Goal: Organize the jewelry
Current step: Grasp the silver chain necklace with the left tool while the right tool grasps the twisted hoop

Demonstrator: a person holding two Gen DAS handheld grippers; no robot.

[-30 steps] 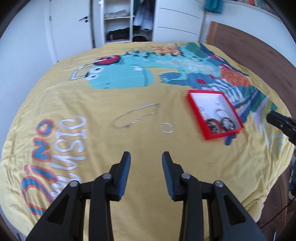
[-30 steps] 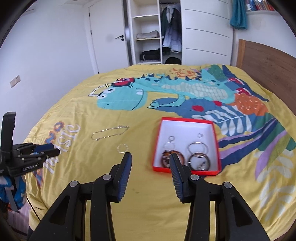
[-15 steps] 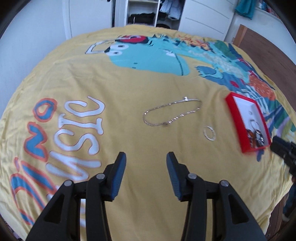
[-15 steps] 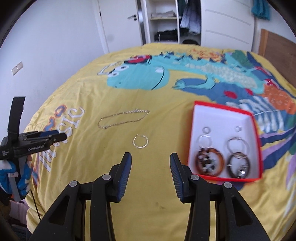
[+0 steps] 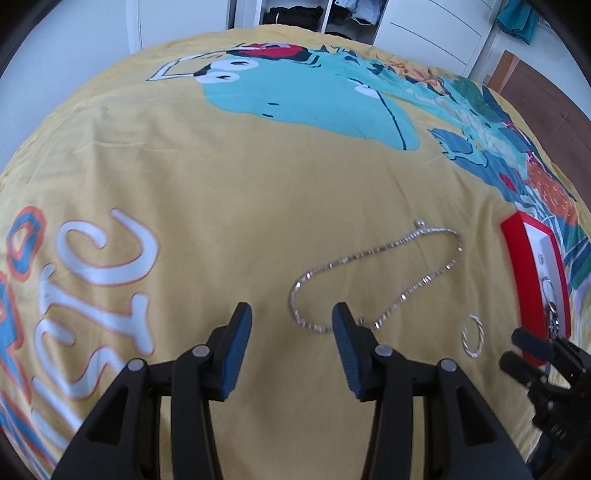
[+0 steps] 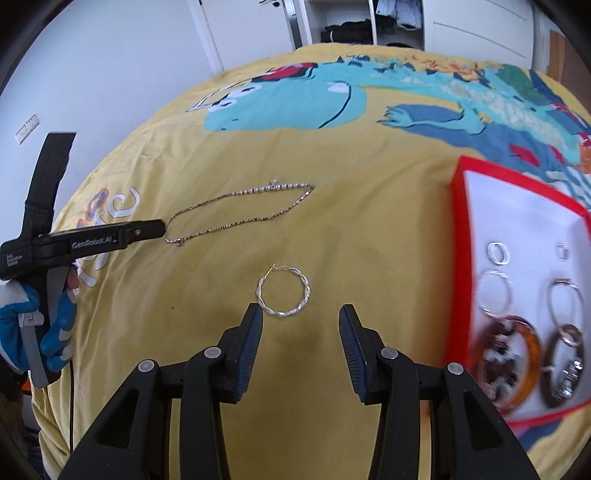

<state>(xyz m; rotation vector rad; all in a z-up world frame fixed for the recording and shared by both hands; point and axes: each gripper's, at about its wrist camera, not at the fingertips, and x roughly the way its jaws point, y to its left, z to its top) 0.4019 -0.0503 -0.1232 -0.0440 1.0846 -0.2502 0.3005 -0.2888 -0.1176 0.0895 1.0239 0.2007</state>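
Note:
A silver chain necklace [image 5: 376, 280] lies in a loop on the yellow bedspread; it also shows in the right wrist view [image 6: 240, 214]. My left gripper [image 5: 291, 317] is open, its jaws just short of the chain's near end. A twisted silver hoop earring [image 6: 283, 291] lies right in front of my open right gripper [image 6: 301, 319], and shows in the left wrist view [image 5: 472, 336]. A red tray with a white inside [image 6: 458, 258] holds several rings and hoop earrings at the right; its rim shows in the left wrist view [image 5: 517, 266].
The bedspread [image 5: 221, 192] has a dinosaur print and covers the whole bed. A wooden headboard [image 5: 535, 92] stands at the far right. An open wardrobe [image 6: 362, 22] and a white door are beyond the bed. The left gripper's body [image 6: 81, 240] shows at left.
Both grippers have moved forward and lower toward the bed. The chain now lies just ahead of the left jaws, the hoop earring just ahead of the right jaws. Nothing has been picked up.

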